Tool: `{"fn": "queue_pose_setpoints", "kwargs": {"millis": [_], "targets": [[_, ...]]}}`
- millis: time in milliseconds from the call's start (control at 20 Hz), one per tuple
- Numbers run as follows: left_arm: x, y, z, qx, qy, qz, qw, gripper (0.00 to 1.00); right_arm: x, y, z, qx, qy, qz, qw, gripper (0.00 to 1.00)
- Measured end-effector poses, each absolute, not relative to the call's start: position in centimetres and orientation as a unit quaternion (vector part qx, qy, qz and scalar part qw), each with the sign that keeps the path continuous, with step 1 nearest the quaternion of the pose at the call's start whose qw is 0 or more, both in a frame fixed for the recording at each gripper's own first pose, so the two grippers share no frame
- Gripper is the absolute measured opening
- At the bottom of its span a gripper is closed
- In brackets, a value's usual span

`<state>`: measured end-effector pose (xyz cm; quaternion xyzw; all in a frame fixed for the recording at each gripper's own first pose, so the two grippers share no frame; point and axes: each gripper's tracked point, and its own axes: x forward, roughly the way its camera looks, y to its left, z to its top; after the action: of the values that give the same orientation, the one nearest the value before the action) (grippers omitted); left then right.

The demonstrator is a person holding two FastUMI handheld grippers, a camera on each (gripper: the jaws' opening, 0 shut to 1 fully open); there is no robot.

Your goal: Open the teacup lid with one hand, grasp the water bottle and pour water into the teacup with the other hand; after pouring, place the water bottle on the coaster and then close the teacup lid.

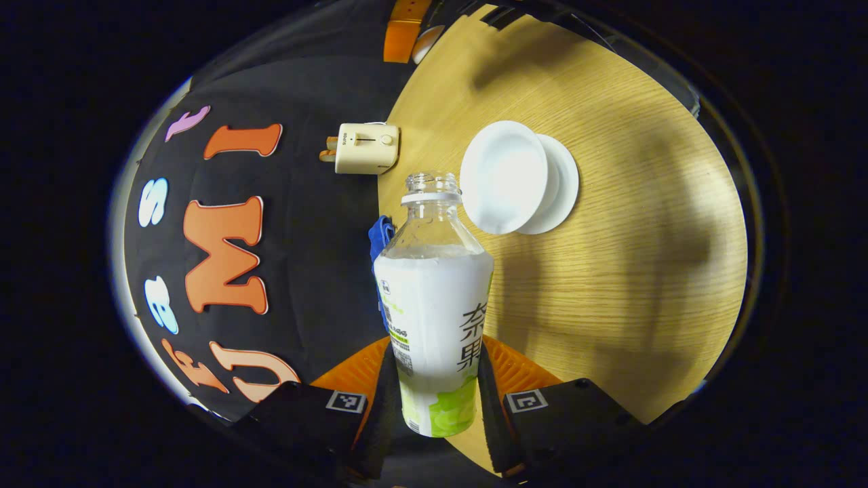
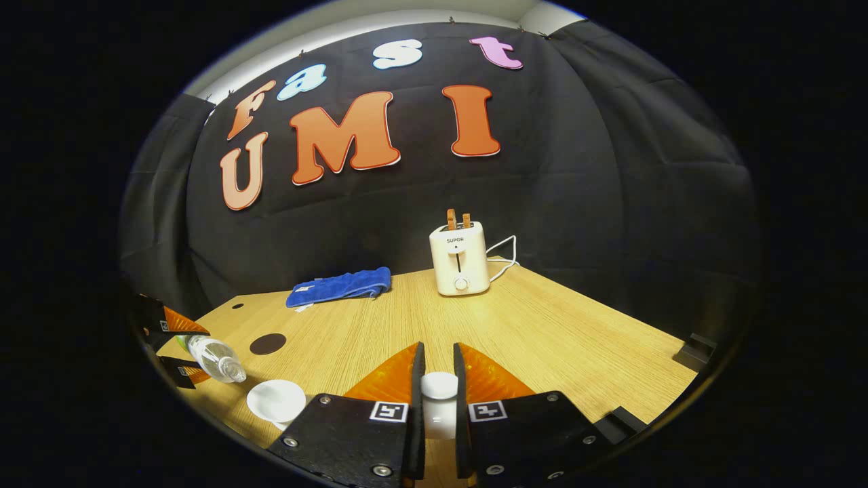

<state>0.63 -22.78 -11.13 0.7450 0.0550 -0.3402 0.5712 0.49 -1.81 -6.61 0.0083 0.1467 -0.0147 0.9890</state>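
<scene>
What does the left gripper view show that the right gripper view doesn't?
Left gripper view: the left gripper up close, fingers pressing the water bottle, with its white and green label and uncapped mouth clear to see.

Right gripper view: the dark round coaster, the toaster's white cable, and the right gripper pinching the white teacup lid.

Both: the bottle, the open teacup, the toaster, the blue cloth and the wooden table.

toaster front reads "supor"; water bottle label shows chinese characters.
</scene>
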Motion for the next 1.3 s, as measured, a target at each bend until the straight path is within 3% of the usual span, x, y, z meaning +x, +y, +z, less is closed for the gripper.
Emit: {"fn": "queue_pose_setpoints", "kwargs": {"millis": [650, 900, 1300], "targets": [[0.6, -23.2, -10.7, 0.816, 0.051, -0.337, 0.467, 0.58, 0.4, -1.5, -6.5, 0.009, 0.148, -0.005, 0.989, 0.18], [0.7, -23.5, -9.9, 0.835, 0.041, -0.329, 0.439, 0.63, 0.3, -1.6, -6.5, 0.011, 0.148, -0.005, 0.989, 0.18], [0.8, -24.7, -8.4, 0.865, 0.014, -0.313, 0.393, 0.6, 0.3, -1.6, -6.6, 0.009, 0.15, -0.003, 0.989, 0.18]]}}
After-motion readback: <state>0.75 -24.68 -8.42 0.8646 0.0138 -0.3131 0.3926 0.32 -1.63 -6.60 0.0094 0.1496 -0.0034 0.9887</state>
